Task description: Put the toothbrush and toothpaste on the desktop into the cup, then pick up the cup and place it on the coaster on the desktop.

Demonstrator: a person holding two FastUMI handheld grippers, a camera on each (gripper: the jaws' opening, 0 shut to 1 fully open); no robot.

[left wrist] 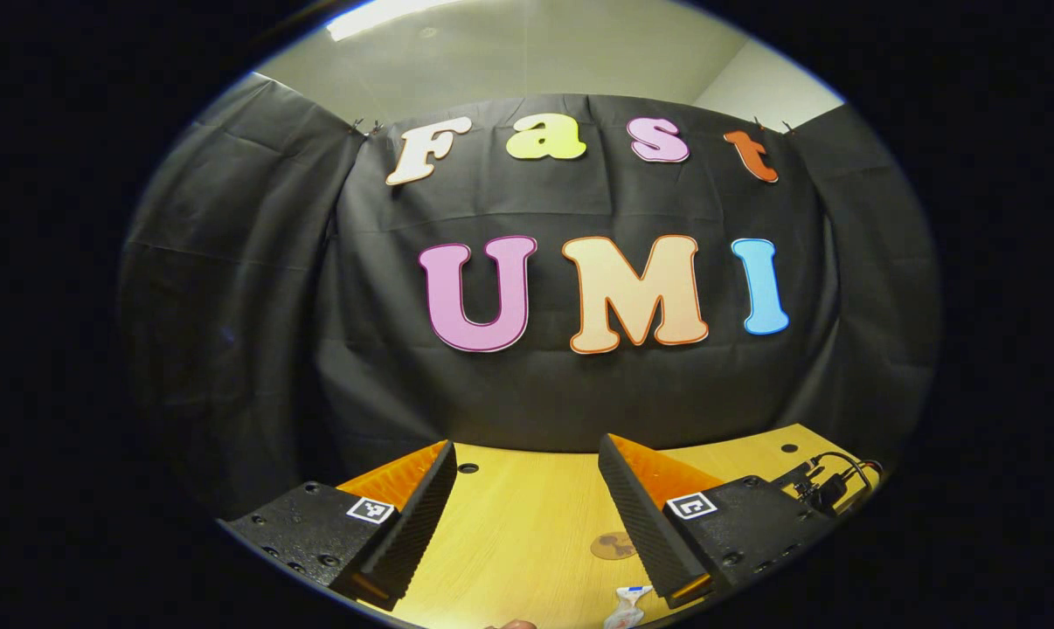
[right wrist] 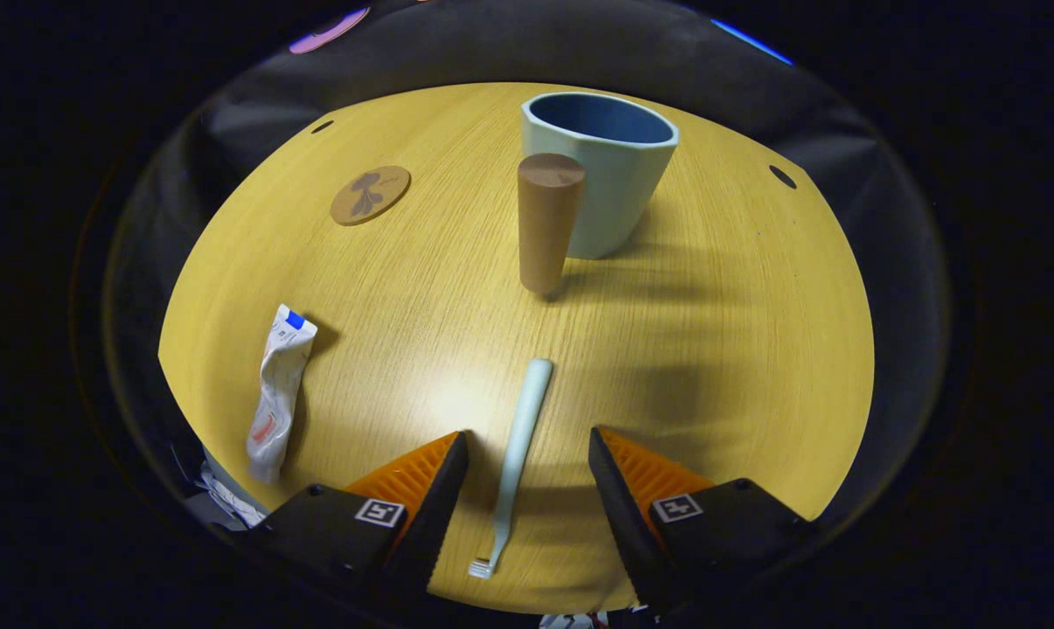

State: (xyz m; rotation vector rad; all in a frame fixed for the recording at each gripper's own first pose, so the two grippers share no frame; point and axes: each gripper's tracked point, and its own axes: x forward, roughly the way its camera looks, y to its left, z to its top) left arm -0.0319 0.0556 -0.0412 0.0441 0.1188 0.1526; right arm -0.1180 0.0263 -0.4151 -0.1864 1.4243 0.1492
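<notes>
Pale yellow wood grain covers the counter (right wrist: 710, 349), and all the task's things lie on it in the right gripper view. The right tool (right wrist: 527, 445) hangs over the near edge with its two fingers spread apart, grasping nothing. Between the fingers lies the toothbrush (right wrist: 520, 454), light green, with its bristle head at the near end and its handle pointing to the far side; neither finger touches it.

To the left of the toothbrush, well apart from it, lies the toothpaste (right wrist: 275, 395), a white crumpled tube with a blue mark at its far end and a red mark near its near end. On the far side stands the cup (right wrist: 619, 175), pale blue-green outside and darker blue inside, upright and empty as far as I can see. Just in front of the cup stands a brown cone-shaped piece (right wrist: 546, 223) (it may be the cup's handle, but I cannot tell if it is joined to it). The coaster (right wrist: 370, 195), round and brown with a dark figure on it, lies at the far left, apart from the cup.

In the left gripper view, the left tool (left wrist: 527, 489) is released too, its fingers wide apart and empty, raised above the counter and facing the black cloth wall (left wrist: 230, 306). Low between its fingers the coaster shows, and nearer, at the bottom edge, the toothpaste. A black cable (left wrist: 833, 476) lies at the far right corner.
</notes>
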